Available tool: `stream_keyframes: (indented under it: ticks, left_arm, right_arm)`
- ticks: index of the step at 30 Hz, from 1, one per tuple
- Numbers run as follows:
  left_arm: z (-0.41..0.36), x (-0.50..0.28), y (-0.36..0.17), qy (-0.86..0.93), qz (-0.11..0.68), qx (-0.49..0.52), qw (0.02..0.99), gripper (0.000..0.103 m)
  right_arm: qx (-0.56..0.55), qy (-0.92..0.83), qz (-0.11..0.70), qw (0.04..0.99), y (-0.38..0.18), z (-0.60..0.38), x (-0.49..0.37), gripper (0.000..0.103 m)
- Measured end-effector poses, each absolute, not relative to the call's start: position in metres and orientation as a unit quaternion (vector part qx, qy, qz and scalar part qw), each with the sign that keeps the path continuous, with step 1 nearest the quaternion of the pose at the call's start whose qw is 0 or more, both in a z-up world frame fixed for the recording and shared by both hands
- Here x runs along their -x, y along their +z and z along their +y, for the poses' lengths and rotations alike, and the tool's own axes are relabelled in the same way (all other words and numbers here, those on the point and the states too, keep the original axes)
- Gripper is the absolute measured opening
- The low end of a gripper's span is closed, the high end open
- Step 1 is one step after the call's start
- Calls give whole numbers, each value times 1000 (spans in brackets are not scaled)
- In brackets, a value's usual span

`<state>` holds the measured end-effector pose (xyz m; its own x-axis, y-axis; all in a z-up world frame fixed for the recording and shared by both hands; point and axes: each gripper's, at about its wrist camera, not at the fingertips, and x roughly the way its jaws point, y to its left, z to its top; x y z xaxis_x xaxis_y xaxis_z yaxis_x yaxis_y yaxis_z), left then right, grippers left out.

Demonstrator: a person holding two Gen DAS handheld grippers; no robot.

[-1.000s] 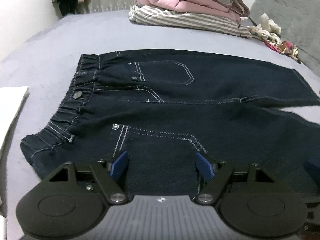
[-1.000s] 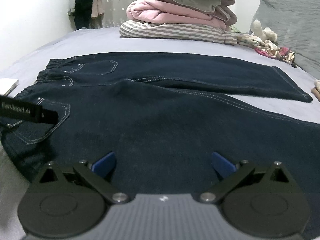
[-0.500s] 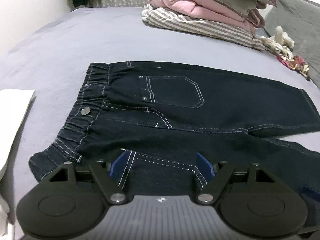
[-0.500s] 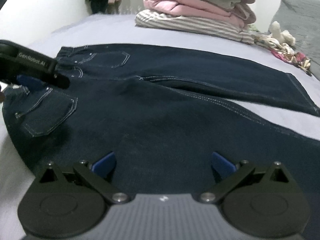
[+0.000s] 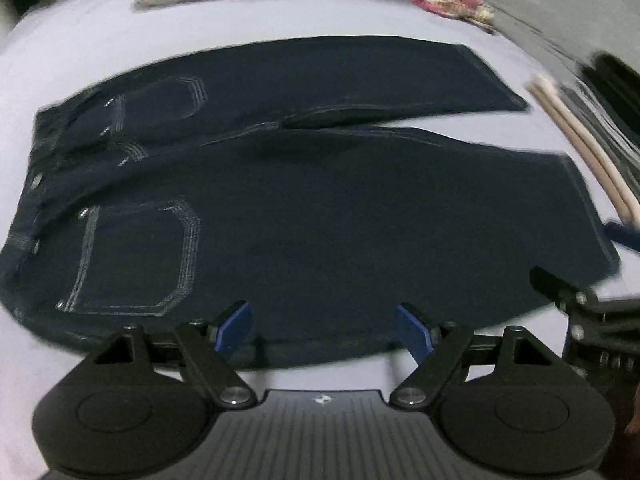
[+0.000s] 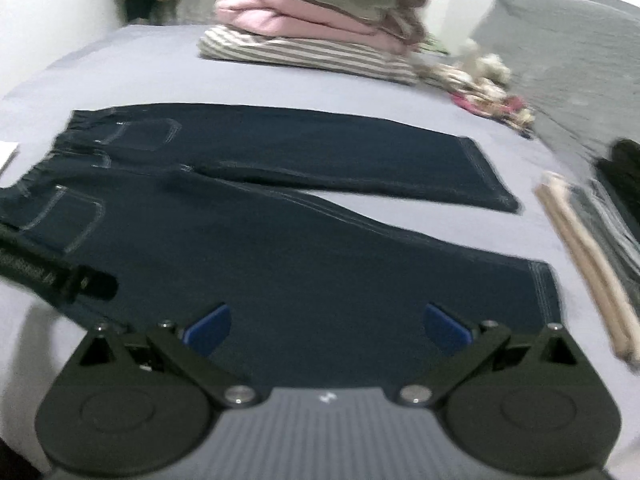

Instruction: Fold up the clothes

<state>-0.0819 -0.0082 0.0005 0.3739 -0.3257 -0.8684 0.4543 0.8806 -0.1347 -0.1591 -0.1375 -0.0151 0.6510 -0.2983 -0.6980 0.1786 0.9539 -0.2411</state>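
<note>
Jeans [image 5: 320, 208] flat on bedsheet [image 5: 100, 40]; bare margin around hems

One pair of dark jeans [image 6: 304, 264], one clothes pile [image 6: 316, 36], two grippers

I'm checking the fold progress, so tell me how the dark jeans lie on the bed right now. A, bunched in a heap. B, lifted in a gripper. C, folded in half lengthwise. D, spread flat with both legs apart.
D: the jeans lie flat on the bed, the two legs splayed apart with bedsheet showing between them.
</note>
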Motion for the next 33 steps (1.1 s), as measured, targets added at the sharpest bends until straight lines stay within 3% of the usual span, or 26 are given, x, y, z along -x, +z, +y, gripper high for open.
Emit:
stream_keyframes:
  ticks: [13, 33]
  left_arm:
    - [-18, 92, -3, -217, 511, -127, 822, 79]
    - [65, 27, -11, -109, 500, -31, 859, 79]
  right_arm:
    - [120, -165, 392, 897, -3, -144, 204, 103]
    - [188, -60, 381, 903, -14, -87, 125, 103]
